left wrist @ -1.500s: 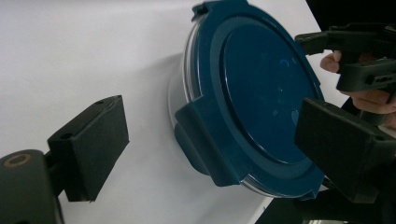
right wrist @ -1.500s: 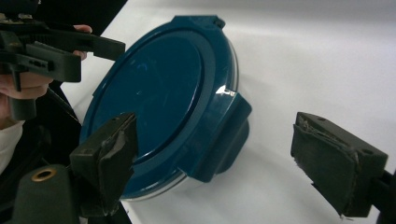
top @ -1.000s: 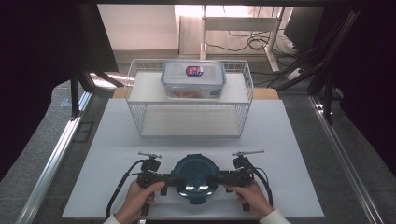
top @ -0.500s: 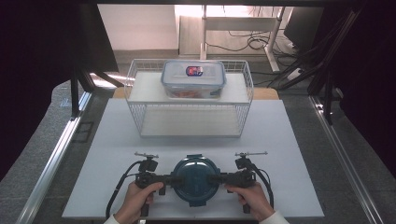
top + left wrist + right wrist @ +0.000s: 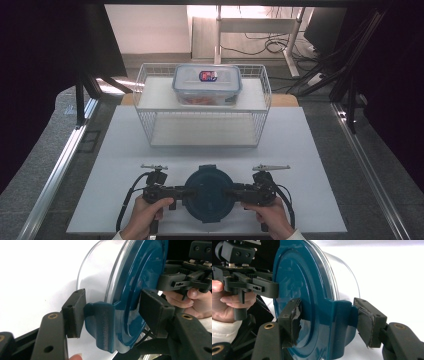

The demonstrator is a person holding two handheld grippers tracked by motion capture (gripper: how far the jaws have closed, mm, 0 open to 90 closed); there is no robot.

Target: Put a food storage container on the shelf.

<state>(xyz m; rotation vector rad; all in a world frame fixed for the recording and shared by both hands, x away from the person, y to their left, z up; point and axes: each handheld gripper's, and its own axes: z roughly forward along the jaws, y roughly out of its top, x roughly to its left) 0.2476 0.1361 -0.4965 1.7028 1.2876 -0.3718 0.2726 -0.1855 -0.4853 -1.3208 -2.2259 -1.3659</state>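
Round container with teal lid sits at the near edge of the white tabletop, between both hands. The left gripper and right gripper approach it from opposite sides.

Left gripper view: jaws have just been closing and now pinch the lid's side latch tab, one pad against the tab's outer face, the other on the lid top. Right gripper view: same on the opposite tab, jaws just closed in; near pad on the lid, far pad at the tab's outer face.

Judgement: step in hand is securing a two-sided hold on the container before lifting. To do it well, keep both pinches level and equal, pads square on the tabs rather than on the clear wall, and raise both hands together so the container does not tilt or the latches pop.

Count:
- round container: 1
- rectangular lidded box: 1, on top shelf of wire rack
- wire rack: 1, two shelves
- grippers: 2
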